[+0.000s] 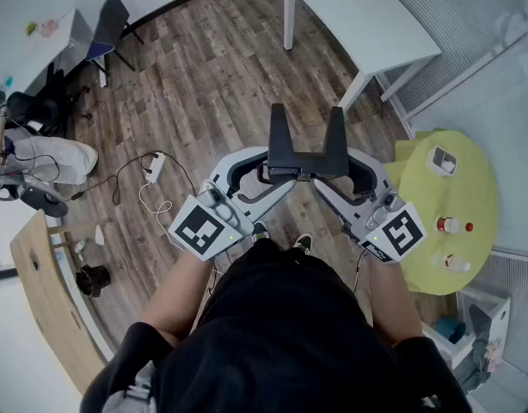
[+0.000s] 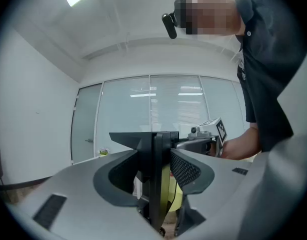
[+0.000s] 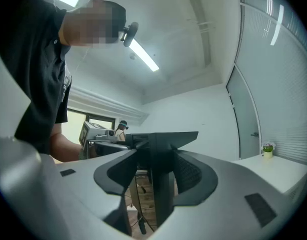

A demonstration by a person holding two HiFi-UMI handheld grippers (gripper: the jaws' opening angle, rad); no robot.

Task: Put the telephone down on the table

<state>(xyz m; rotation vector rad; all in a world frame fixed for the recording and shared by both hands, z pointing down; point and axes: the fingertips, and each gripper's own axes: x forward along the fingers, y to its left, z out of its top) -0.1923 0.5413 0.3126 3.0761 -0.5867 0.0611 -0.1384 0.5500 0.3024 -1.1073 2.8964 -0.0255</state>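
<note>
floor (image 1: 212,67): matt wood planks | telephone (image 1: 307,160): matt black plastic | round table (image 1: 470,179): smooth, matt

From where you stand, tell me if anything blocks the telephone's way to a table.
Nothing visible does. The left gripper and right gripper hold the telephone above wood floor. The yellow table to the right is bare at its near edge; a white container and two bottles sit further in. Open floor leads to the white table.

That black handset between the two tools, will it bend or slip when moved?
Probably stiff: the handset bridges left tool and right tool without sagging. Its smooth-looking black shell may slip if squeezed lightly.
</note>
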